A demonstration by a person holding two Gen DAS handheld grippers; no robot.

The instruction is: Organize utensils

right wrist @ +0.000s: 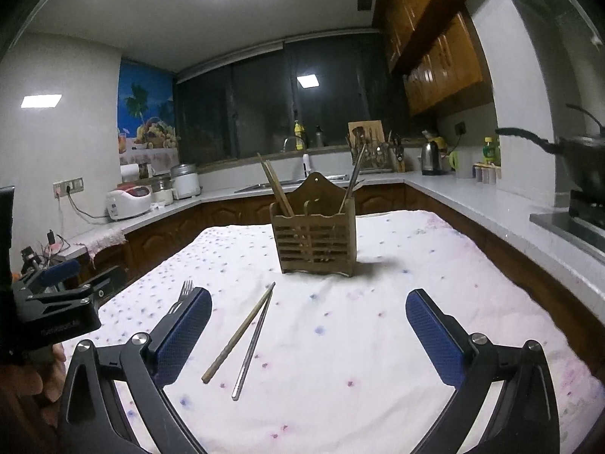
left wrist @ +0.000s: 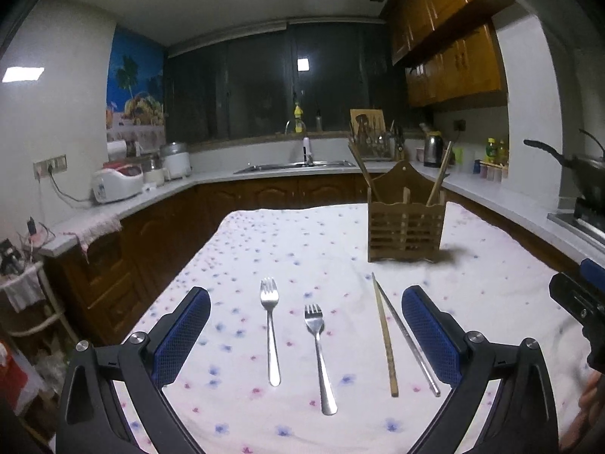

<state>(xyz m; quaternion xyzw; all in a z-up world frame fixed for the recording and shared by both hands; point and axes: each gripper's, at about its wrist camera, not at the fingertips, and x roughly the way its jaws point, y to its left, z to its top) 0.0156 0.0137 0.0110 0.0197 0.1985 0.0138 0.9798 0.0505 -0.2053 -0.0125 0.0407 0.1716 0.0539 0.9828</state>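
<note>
Two metal forks (left wrist: 270, 331) (left wrist: 319, 355) lie side by side on the flowered tablecloth (left wrist: 302, 242), between the fingers of my open, empty left gripper (left wrist: 306, 335). A wooden chopstick (left wrist: 385, 336) and a metal chopstick (left wrist: 410, 344) lie to their right, near the right finger. A wooden utensil holder (left wrist: 406, 223) stands farther back with chopsticks in it. In the right wrist view my right gripper (right wrist: 308, 336) is open and empty above the cloth; the wooden chopstick (right wrist: 240, 333) and metal chopstick (right wrist: 253, 348) lie near its left finger, the holder (right wrist: 314, 240) stands ahead, and fork tines (right wrist: 181, 297) show behind the left finger.
Kitchen counters (left wrist: 211, 181) run around the table, with a sink (left wrist: 295, 166), rice cookers (left wrist: 117, 185), a kettle (left wrist: 433, 149) and a dish rack (left wrist: 372, 143). A pan (right wrist: 578, 155) sits on the stove at the right. The other gripper shows at the edge of each view (left wrist: 578, 299) (right wrist: 56, 302).
</note>
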